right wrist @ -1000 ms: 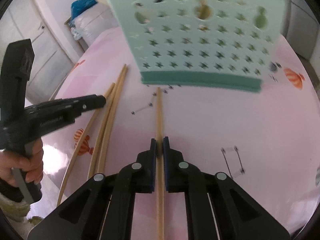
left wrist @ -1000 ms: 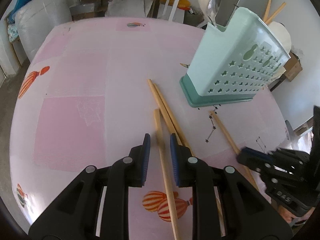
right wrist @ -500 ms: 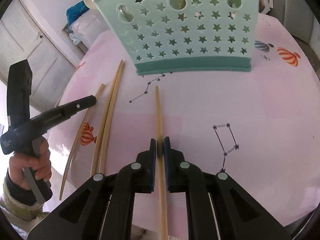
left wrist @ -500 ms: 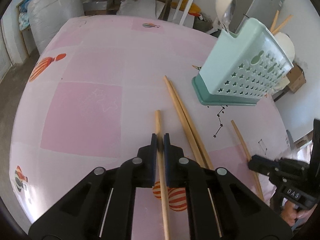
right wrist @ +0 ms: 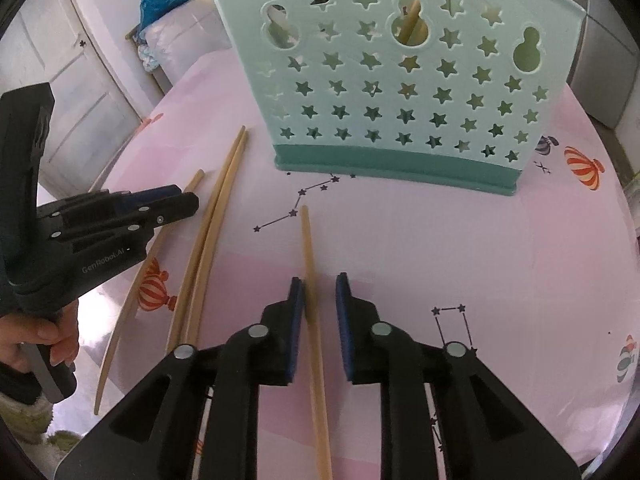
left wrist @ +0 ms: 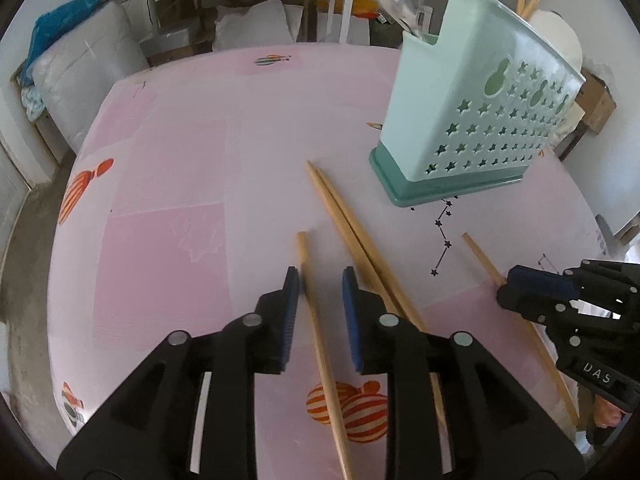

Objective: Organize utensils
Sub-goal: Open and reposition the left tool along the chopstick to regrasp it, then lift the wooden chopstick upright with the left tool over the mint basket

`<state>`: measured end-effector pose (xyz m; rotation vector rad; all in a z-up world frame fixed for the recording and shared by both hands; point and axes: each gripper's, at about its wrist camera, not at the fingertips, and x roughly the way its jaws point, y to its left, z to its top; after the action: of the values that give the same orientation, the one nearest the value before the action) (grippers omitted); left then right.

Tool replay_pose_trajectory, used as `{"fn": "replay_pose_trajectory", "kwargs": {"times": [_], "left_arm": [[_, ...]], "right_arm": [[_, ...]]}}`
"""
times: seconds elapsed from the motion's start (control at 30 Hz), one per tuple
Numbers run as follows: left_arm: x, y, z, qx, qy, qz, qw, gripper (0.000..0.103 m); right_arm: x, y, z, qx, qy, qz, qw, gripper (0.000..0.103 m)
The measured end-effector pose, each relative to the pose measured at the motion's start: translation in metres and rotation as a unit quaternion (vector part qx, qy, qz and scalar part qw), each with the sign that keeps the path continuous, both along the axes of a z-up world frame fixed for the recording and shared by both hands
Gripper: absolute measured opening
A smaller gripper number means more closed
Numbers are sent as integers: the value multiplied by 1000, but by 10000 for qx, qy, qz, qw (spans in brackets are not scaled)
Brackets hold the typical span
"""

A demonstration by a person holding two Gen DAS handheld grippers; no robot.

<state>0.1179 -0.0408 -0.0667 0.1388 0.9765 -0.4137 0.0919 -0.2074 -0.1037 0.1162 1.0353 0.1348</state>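
Observation:
A mint-green utensil holder with star holes stands on the pink table; it also shows in the right wrist view, with chopsticks inside. My left gripper is open around one wooden chopstick that lies on the table. A pair of chopsticks lies just to its right. My right gripper is open around another chopstick, which lies close to the left pad. The right gripper also shows in the left wrist view, the left gripper in the right wrist view.
The pink tablecloth has balloon and star prints. A paired set of chopsticks lies left of the right gripper. White bags, a bench and boxes stand beyond the table's far edge. A door is at the left.
Both grippers were shut on their chopsticks half a second ago and have opened; the chopsticks now lie on the table between the pads.

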Motion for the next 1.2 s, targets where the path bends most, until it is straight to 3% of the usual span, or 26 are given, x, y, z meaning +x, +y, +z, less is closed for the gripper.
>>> {"fn": "replay_pose_trajectory", "kwargs": {"times": [0.33,0.57,0.93,1.2], "left_arm": [[2,-2,0,23,-43,13,10000,19],[4,4,-2,55,-102,78,9999,6],[9,22,2,-365,54,178,9992,4],[-1,39,35,-960,-188,208,9950,4]], "right_arm": [[-3,-12,-4,228,-6,-190,9996,7],[-8,-25,-5,474,11,-321,9984,7],[-14,-33,-6,718,-19,-457,9964,7],[-18,-37,-6,765,-23,-473,9959,7]]}}
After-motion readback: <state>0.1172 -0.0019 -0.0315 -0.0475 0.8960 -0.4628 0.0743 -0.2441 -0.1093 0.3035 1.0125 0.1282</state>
